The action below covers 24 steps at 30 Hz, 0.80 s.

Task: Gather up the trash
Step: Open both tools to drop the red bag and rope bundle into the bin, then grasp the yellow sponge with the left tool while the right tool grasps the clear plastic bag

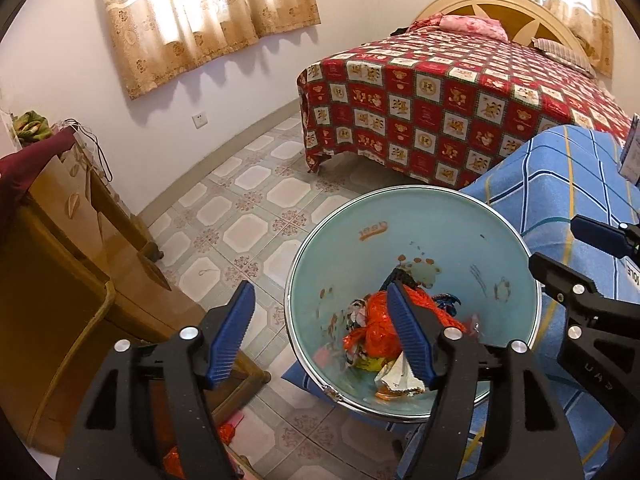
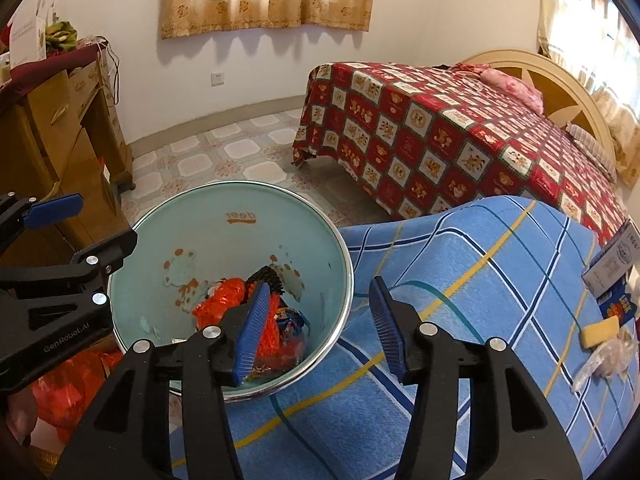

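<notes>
Black plastic on our left gripper (image 2: 86,236) carries the white lettering "GenRobot.AI", and its blue pads (image 1: 234,336) stand spread with nothing between them. Next we see the pale green bin (image 2: 224,236), chrome-rimmed, with "deer" printed inside its wall, upside down from our side, above cartoon bears. Crumpled orange and mixed wrappers (image 1: 376,328) lie at its bottom. Our right gripper (image 2: 318,324) hangs over the bin's rim and the blue checked cloth (image 2: 480,280), fingers parted and empty. Far right, a small box (image 2: 614,276) bears print we cannot read.
</notes>
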Motion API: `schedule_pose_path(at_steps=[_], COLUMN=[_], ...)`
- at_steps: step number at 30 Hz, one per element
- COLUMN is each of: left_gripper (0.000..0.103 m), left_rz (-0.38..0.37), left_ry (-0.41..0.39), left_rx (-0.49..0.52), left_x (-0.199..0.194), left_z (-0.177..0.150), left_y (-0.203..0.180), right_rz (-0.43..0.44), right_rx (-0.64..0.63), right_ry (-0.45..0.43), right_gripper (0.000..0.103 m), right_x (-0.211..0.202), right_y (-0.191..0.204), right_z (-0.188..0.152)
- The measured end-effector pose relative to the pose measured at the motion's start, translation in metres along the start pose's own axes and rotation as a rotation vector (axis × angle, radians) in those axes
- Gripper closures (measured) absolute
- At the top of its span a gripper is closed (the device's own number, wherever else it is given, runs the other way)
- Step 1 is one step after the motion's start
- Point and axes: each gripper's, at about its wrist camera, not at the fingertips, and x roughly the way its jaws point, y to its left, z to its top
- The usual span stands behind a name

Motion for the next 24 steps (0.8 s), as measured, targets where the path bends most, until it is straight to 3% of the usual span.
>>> schedule_pose_path(at_steps=[6, 11, 24], left_gripper=[0.028, 0.027, 0.027], left_rz=[-0.001, -0.015, -0.111], left_ry=[0.007, 0.009, 0.009], left_rx=[0.009, 0.033, 0.110], left_x=[0.000, 0.002, 0.006], left_z=[0.000, 0.004, 0.022], left_y=[-0.005, -0.021, -0.106], right_rz=[-0.018, -0.086, -0.442], right_rx=[0.021, 0.069, 0.573], right_ry=[-0.008, -0.015, 0.032], right_gripper=[0.050, 0.048, 0.046], right_x=[-0.007, -0.021, -0.052], right_y=[-0.014, -0.046, -0.252], right_z=[-0.004, -0.017, -0.081])
